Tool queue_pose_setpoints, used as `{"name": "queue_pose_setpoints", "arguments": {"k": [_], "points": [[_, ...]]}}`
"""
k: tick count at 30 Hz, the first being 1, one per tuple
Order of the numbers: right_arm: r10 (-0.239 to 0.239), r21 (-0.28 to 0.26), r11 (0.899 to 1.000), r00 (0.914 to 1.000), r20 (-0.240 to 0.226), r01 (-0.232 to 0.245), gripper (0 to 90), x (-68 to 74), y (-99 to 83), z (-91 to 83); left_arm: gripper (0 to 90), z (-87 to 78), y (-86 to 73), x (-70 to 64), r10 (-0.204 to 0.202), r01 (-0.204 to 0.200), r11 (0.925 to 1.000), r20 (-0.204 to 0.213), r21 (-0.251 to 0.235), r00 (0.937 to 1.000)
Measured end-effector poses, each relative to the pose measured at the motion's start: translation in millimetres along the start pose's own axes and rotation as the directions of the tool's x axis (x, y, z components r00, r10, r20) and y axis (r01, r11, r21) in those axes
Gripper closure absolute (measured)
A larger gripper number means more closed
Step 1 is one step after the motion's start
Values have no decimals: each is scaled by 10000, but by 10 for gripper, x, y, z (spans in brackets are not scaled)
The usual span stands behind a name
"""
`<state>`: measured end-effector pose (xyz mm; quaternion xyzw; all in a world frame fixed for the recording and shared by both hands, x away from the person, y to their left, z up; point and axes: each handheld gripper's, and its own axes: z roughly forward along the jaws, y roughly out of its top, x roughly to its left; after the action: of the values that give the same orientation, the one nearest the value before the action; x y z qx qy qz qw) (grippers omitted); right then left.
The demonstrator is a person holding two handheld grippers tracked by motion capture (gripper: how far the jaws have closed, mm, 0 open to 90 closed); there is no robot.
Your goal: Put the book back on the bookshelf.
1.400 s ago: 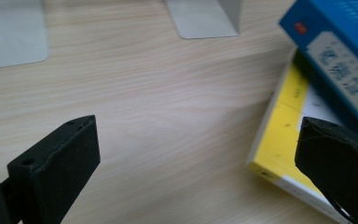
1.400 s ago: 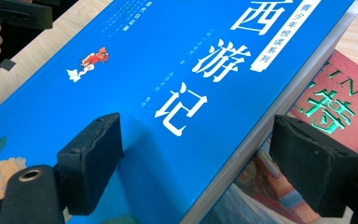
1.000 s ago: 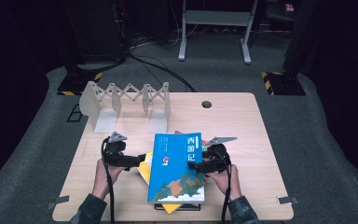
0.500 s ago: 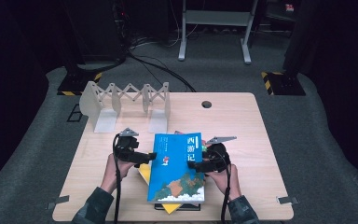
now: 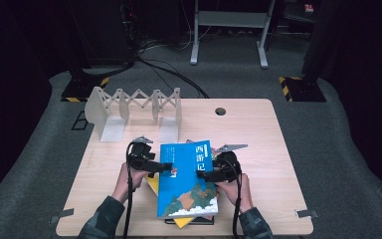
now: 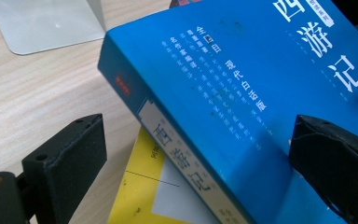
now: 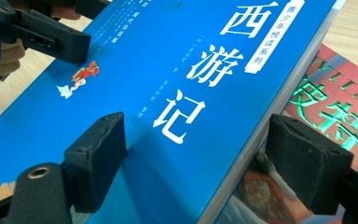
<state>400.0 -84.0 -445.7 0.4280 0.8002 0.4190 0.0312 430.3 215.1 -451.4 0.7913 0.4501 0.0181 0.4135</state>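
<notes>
Left hand-held gripper (image 5: 165,168) moved onto blue book (image 5: 189,179) | both agape | wooden table (image 5: 258,144) | dark room

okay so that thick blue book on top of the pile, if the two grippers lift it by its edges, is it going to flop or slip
The blue book looks thick with a broad spine, so it will probably stay fairly stiff and feel heavy. Its cover shows a sheen, so the pads may slide. The left gripper and right gripper each straddle an edge, jaws open; it lies askew on the yellow book and may pivot.

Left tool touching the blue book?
Touching. In the left gripper view one jaw of the left tool rests on the blue book cover; the other jaw stands clear of the spine, over the table.
</notes>
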Motion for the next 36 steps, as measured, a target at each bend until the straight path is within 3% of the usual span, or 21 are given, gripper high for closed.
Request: {"name": "queue_pose_setpoints", "arguments": {"k": [9, 17, 24, 27, 30, 33, 36], "points": [[-50, -122, 9999, 10000, 38, 50, 200, 35, 18, 52, 24, 47, 52, -22, 136, -134, 9995, -68, 276, 9999], [-44, -130, 9999, 9999, 99, 46, 200, 78, 43, 94, 0, 53, 37, 37, -348, 350, 9993, -95, 157, 9993], [247, -266, 9994, 9996, 139, -243, 200, 125, 95, 192, 3, 23, 60, 127, -428, 429, 9991, -239, 43, 9988], [122, -247, 9996, 9999, 106, -119, 201, 117, 111, 203, 30, -5, 61, 167, -509, 508, 9987, -270, -44, 9983], [72, -130, 9999, 9999, -91, -73, 213, 93, 105, 181, 42, -9, 52, 205, -754, 754, 9971, -133, -66, 9971], [131, 338, 9994, 9987, -486, -115, 224, 59, 96, 124, 25, -24, 48, 277, -941, 941, 9955, -53, 67, 9955], [-43, 367, 9993, 9994, -337, 55, 209, 99, 99, 133, 13, 17, 64, 302, -1065, 1061, 9942, 183, 182, 9941]]}}
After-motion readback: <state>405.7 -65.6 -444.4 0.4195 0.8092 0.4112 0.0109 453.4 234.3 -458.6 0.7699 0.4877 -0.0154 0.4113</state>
